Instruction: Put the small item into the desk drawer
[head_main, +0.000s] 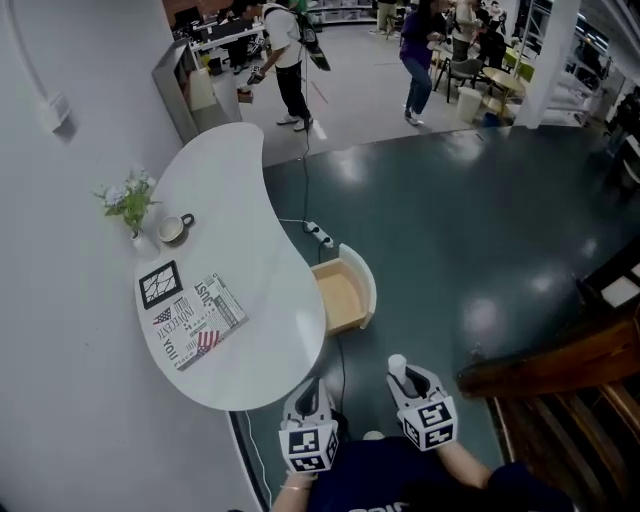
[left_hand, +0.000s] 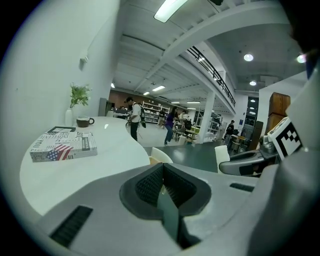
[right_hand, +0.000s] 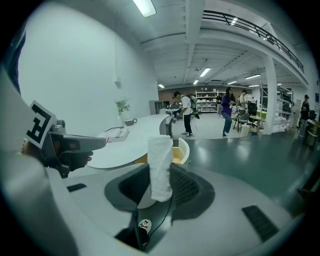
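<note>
right tool (right_hand: 161, 192): clamped on white roll (right_hand: 160, 160), upright between jaws | left tool (left_hand: 162, 187): closed, empty | drawer (head_main: 362, 282): open

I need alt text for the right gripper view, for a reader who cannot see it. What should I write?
The right gripper holds a white roll upright between its jaws. Beyond it, an open drawer with a pale wooden inside sticks out of a curved white desk.
</note>
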